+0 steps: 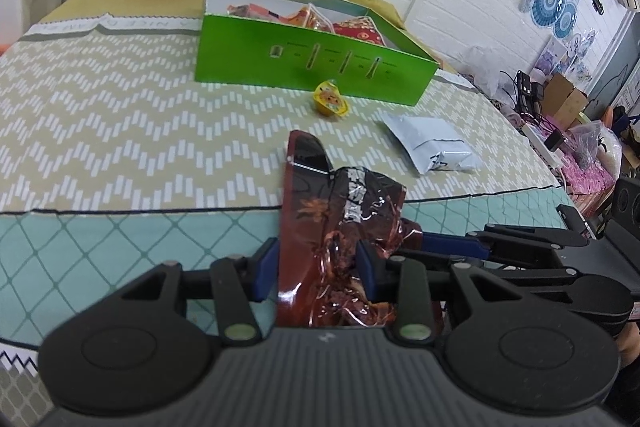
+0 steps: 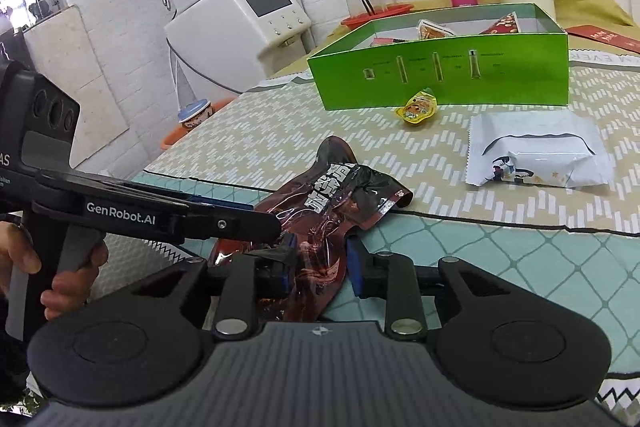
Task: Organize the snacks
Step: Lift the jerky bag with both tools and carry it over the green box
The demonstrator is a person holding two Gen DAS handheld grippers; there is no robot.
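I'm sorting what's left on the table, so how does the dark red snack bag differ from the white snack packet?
The dark red snack bag is crumpled, glossy and lifted at the table's near edge, clamped by the left gripper; the white snack packet is matte, smoother and lies flat, untouched, farther in on the tablecloth. The red bag also sits between the right gripper fingers, which do not pinch it. Both remain outside the green box.

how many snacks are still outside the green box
3: the dark red packet held by the left gripper, the yellow jelly cup by the green box, and the white packet. None look hidden.
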